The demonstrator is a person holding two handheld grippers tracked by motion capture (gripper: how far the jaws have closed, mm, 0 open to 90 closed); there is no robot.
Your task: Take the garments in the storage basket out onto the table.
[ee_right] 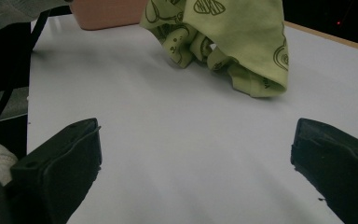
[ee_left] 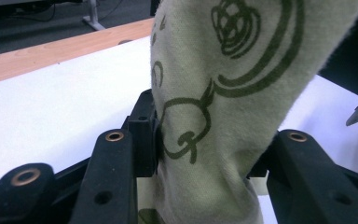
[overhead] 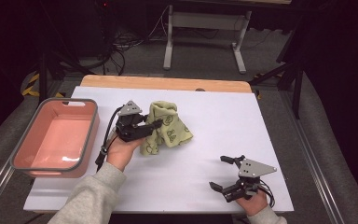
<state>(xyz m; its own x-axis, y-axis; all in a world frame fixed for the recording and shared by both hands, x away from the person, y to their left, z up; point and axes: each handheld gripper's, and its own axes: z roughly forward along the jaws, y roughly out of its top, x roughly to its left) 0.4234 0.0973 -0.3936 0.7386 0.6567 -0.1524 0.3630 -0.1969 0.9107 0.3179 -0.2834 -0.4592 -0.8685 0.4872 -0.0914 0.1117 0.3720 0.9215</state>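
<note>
A light green cloth with dark green drawings is bunched up and lifted at the middle left of the white table. My left gripper is shut on its upper fold, and the rest of the cloth drapes down to the table. In the left gripper view the cloth is pinched between both black jaws. My right gripper stands open near the front right edge, its jaws wide apart over bare table, well short of the cloth.
A pink tub with a grey rim stands at the table's left edge, with nothing in it. The white table top has a wooden strip along its far side. Dark floor, cables and a desk frame lie beyond.
</note>
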